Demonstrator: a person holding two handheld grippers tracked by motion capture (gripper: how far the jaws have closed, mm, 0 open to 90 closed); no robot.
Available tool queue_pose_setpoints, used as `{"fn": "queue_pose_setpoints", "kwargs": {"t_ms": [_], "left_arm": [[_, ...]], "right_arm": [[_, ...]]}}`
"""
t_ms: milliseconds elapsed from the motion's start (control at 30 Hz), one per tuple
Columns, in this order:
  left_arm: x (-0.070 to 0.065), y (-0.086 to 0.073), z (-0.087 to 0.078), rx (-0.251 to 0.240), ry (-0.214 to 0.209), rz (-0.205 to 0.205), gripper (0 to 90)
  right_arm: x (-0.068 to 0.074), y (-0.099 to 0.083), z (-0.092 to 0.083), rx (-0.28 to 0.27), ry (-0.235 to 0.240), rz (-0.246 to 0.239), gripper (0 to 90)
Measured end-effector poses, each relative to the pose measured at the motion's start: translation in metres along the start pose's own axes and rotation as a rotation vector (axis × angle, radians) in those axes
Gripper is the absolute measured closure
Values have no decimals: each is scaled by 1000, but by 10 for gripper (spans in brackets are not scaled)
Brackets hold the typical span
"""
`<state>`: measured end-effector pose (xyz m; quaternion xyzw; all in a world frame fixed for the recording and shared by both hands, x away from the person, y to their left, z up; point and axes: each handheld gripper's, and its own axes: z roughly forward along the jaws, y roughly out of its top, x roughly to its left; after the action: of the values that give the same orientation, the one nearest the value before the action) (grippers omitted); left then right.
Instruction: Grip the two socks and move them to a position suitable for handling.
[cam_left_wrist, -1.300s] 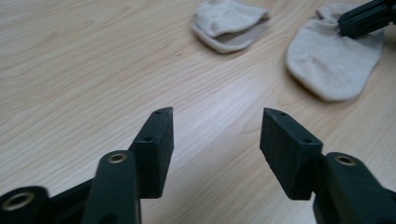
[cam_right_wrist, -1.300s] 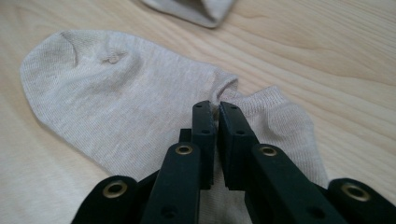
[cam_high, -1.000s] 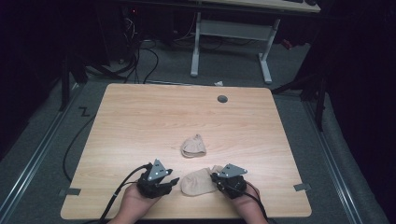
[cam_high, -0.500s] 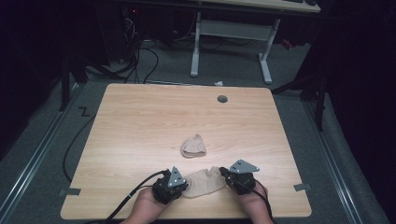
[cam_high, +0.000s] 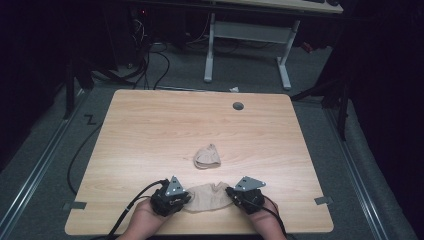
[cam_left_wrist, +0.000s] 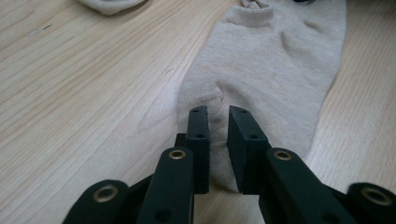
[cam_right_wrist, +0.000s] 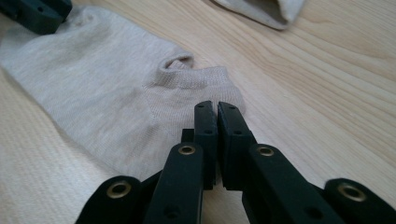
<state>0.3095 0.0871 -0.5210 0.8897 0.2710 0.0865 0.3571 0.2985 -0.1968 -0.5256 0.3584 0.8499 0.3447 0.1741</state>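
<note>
Left claw (cam_left_wrist: 218, 112) narrow, pinching sock (cam_left_wrist: 275, 60) toe; right claw (cam_right_wrist: 217, 106) clamped on cuff.

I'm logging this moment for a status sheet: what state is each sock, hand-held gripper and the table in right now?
Near sock: lying flat, stretched between the two grippers.
Far sock: folded over, lying free mid-table, untouched.
Left hand-held gripper: jaws nearly closed, pinching the near sock's toe end.
Right hand-held gripper: jaws shut on the near sock's cuff end.
Table: bare wood apart from the socks, with a round hole near the far edge.
</note>
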Motion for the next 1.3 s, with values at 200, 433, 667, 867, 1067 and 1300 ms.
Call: {"fn": "queue_pose_setpoints", "kwargs": {"t_ms": [200, 433, 667, 867, 1067, 1300], "left_arm": [[1, -9, -11, 19, -29, -11, 745], [-1, -10, -18, 15, -11, 15, 662], [6, -8, -24, -19, 11, -14, 595], [10, -8, -28, -37, 16, -35, 586], [17, -9, -31, -60, 30, -56, 564], [28, -11, -34, -92, 59, -94, 508]], "right_arm": [[13, -1, -2, 1, 31, -33, 862], [26, -1, -9, -11, 18, -76, 793], [14, 1, -17, -58, -19, -46, 673], [4, 1, -17, -59, 57, -12, 503], [4, 5, -15, -50, 45, -15, 379], [0, 14, -14, -45, 25, -6, 336]]}}
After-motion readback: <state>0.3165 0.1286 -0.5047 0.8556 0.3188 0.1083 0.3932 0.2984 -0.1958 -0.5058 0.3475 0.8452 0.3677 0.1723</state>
